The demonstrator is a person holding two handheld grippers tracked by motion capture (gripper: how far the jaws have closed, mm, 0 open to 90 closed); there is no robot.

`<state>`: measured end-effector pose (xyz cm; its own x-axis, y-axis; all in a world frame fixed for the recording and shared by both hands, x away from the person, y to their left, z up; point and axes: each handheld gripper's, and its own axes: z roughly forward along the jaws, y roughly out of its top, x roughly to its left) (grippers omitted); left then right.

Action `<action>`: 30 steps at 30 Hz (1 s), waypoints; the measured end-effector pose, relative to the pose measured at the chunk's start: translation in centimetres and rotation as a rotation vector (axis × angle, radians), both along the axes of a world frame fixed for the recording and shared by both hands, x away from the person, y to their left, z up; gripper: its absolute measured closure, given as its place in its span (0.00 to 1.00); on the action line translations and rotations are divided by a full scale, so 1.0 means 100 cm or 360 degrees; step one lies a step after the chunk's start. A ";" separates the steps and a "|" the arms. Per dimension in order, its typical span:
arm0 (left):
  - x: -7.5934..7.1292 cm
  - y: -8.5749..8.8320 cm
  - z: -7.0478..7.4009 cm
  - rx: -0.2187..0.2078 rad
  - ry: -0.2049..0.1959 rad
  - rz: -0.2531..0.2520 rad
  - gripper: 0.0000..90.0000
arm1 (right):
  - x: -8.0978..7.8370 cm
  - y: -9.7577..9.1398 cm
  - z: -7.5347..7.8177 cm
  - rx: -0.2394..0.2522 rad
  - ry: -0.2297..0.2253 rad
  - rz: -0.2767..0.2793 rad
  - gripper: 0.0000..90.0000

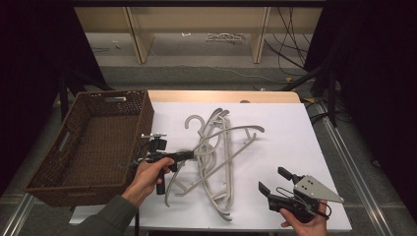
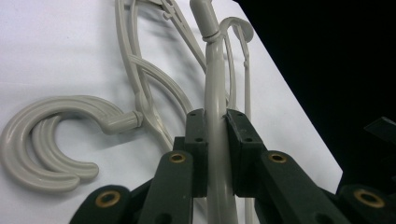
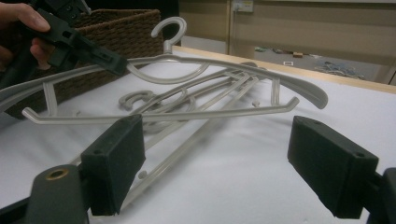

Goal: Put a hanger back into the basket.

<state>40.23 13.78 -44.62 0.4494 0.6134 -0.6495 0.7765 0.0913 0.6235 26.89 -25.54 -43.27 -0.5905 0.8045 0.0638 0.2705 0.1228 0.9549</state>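
Several light grey plastic hangers [image 1: 216,162] lie tangled in the middle of the white table top [image 1: 285,123]. My left gripper [image 1: 192,155] is shut on the curved shoulder of one hanger [image 1: 236,129], close to its hook. In the left gripper view the pads [image 2: 198,135] press on that hanger's arm [image 2: 215,79] from both sides. The right gripper view has this hanger [image 3: 224,70] raised and tilted above the others, held by the left gripper [image 3: 93,53]. My right gripper [image 1: 273,179] stands open near the front right, with nothing between its jaws [image 3: 219,154].
A dark brown wicker basket [image 1: 147,118] stands at the left edge of the table, just behind my left hand. Two more hanger hooks [image 2: 51,135] lie beside the held arm. The white sheet's right edge drops off to dark floor.
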 end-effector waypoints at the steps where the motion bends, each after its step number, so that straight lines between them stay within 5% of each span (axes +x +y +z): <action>1: 0.000 0.000 0.001 -0.0006 -0.0006 0.0017 0.89 | 0.000 0.000 0.000 0.0000 0.0000 0.0000 0.22; 4: 0.001 0.004 0.004 -0.0060 0.0014 0.0017 0.89 | 0.000 -0.001 0.000 -0.0002 -0.0001 -0.0006 0.22; 16: -0.006 0.018 0.048 -0.0098 -0.0164 0.0028 0.89 | 0.001 0.001 -0.001 -0.0011 0.0013 0.0000 0.22; 26: -0.010 0.054 0.094 -0.0118 -0.0304 0.0112 0.88 | 0.000 -0.002 -0.001 -0.0044 0.0028 -0.0019 0.22; 27: -0.011 0.059 0.099 -0.0155 -0.0317 0.0103 0.88 | 0.002 0.001 -0.003 0.0007 -0.0006 -0.0009 0.22; 30: -0.013 0.073 0.107 -0.0150 -0.0346 0.0155 0.88 | 0.002 0.001 -0.002 0.0001 0.0000 -0.0008 0.22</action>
